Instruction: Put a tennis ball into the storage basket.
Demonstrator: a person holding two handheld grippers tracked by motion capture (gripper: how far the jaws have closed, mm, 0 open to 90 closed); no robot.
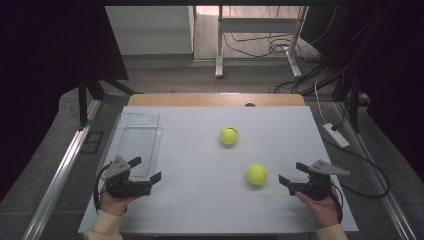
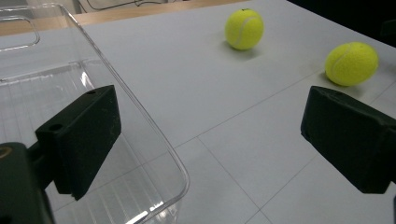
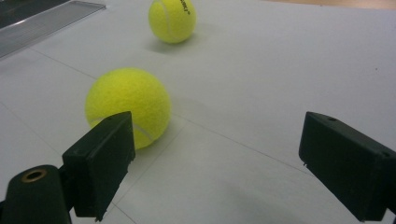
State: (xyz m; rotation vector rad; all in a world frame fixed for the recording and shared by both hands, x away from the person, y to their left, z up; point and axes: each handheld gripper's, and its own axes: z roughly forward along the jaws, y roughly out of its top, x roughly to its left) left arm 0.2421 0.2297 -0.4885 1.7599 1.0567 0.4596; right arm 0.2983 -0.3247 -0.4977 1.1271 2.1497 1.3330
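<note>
1. White and bare, the surface [image 1: 200, 200] carried a clear tray [image 1: 136, 142] as landmark, with two tennis balls to its right.
2. Right tongs [image 1: 292, 173] stood wide and empty; the near ball [image 1: 256, 174], farther from the tray, lay just beside them.
3. Left tongs [image 1: 147, 169], wide too, hovered at the tray's near corner.
4. Best, I judged: straddle the near ball's middle, close gently so it cannot roll.
5. The far ball [image 1: 229, 135] waited.

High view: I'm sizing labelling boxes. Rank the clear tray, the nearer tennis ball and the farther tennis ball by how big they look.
1. clear tray, by far the largest.
2. and 3. nearer tennis ball and farther tennis ball: the nearer looks slightly bigger, likely from nearness; no firm ranking.
</note>
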